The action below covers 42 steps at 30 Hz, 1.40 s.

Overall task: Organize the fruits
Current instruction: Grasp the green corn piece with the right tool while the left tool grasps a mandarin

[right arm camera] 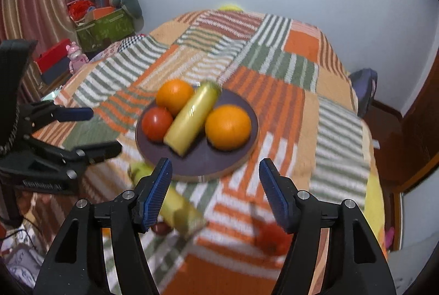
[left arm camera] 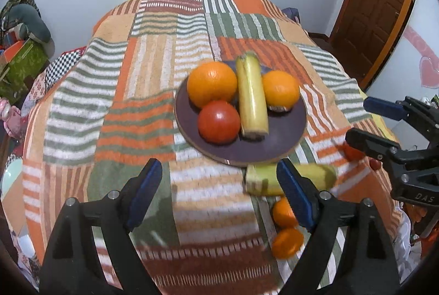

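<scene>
Mid-frame, a plate [left arm camera: 274, 147] on the quilted tabletop [left arm camera: 137, 92] holds two oranges [left arm camera: 211, 84], a tomato [left arm camera: 219, 121] and a banana [left arm camera: 252, 97]. Another banana [left arm camera: 315, 177] and two oranges [left arm camera: 286, 243] lie lower right. Left hand-held gripper [left arm camera: 216, 196] and right hand-held gripper [right arm camera: 215, 193] stand apart, empty.

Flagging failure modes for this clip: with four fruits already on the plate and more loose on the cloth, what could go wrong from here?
1. The plate is crowded: another fruit may nudge the tomato or banana toward the rim.
2. The loose banana lies against the plate's edge, so gripping it may shift the plate.
3. The small oranges could roll on the soft cloth.
</scene>
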Motion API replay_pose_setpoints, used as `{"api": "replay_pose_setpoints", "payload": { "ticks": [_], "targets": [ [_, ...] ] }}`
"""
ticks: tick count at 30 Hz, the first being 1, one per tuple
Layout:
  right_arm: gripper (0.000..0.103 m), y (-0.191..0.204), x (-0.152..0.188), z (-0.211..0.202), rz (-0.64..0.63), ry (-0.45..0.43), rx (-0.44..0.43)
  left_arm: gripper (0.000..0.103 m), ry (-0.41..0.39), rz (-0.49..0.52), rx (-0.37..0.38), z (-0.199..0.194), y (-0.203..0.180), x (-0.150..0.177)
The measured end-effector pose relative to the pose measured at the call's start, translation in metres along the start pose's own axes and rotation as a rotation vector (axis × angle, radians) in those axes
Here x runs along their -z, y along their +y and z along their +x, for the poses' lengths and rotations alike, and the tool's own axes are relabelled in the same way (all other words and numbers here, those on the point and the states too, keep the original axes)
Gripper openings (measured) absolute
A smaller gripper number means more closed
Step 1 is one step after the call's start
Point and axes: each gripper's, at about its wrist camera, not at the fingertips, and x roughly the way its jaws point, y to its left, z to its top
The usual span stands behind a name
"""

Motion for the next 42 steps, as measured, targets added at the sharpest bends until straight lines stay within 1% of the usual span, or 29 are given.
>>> {"api": "replay_pose_setpoints", "payload": {
  "ticks": [5,7,10,11,12,14,20,21,25,27,29,30,32,33,35,36,38,42],
  "targets": [
    [0.062,0.000,0.018,0.006,0.007,0.031,-0.014,0.087,0.049,-0.028,0.025,0.002,-0.007,0.021],
    [0.062,0.002,0.023,0.009,0.011,0.036,-0.037,0.087,0.069,-0.033,0.032,0.004,-0.013,0.031],
    [0.062,0.007,0.026,0.017,0.010,0.059,-0.102,0.087,0.090,-0.046,0.047,0.007,-0.018,0.041],
    [0.060,0.009,0.027,0.020,0.003,0.068,-0.110,0.086,0.096,-0.055,0.051,0.007,-0.019,0.045],
    [0.054,0.012,0.028,0.025,-0.011,0.084,-0.115,0.086,0.097,-0.058,0.055,0.008,-0.021,0.047],
    [0.050,0.015,0.029,0.032,-0.020,0.100,-0.127,0.086,0.100,-0.060,0.058,0.009,-0.023,0.052],
    [0.050,0.023,0.026,0.049,-0.058,0.130,-0.156,0.086,0.116,-0.057,0.080,0.011,-0.030,0.059],
    [0.052,0.025,0.026,0.049,-0.072,0.132,-0.162,0.086,0.117,-0.045,0.078,0.012,-0.032,0.061],
    [0.054,0.026,0.027,0.051,-0.091,0.140,-0.173,0.086,0.123,-0.004,0.049,0.018,-0.041,0.068],
    [0.053,0.025,0.026,0.051,-0.093,0.145,-0.183,0.081,0.123,0.008,0.036,0.020,-0.044,0.070],
    [0.052,0.025,0.026,0.052,-0.102,0.150,-0.188,0.071,0.119,0.008,0.030,0.020,-0.043,0.071],
    [0.051,0.025,0.026,0.051,-0.110,0.151,-0.188,0.069,0.117,0.003,0.037,0.020,-0.042,0.071],
    [0.050,0.026,0.028,0.050,-0.127,0.150,-0.185,0.058,0.112,-0.013,0.066,0.018,-0.039,0.070],
    [0.048,0.026,0.028,0.049,-0.137,0.150,-0.181,0.055,0.112,-0.017,0.078,0.017,-0.038,0.070],
    [0.046,0.026,0.030,0.046,-0.149,0.149,-0.176,0.045,0.112,-0.018,0.099,0.016,-0.038,0.070],
    [0.046,0.025,0.031,0.044,-0.152,0.149,-0.173,0.043,0.111,-0.015,0.102,0.015,-0.038,0.069],
    [0.045,0.020,0.033,0.042,-0.149,0.150,-0.167,0.035,0.108,-0.006,0.109,0.013,-0.040,0.068],
    [0.044,0.007,0.040,0.033,-0.132,0.155,-0.139,0.035,0.105,0.005,0.091,0.010,-0.040,0.068]
  ]
}}
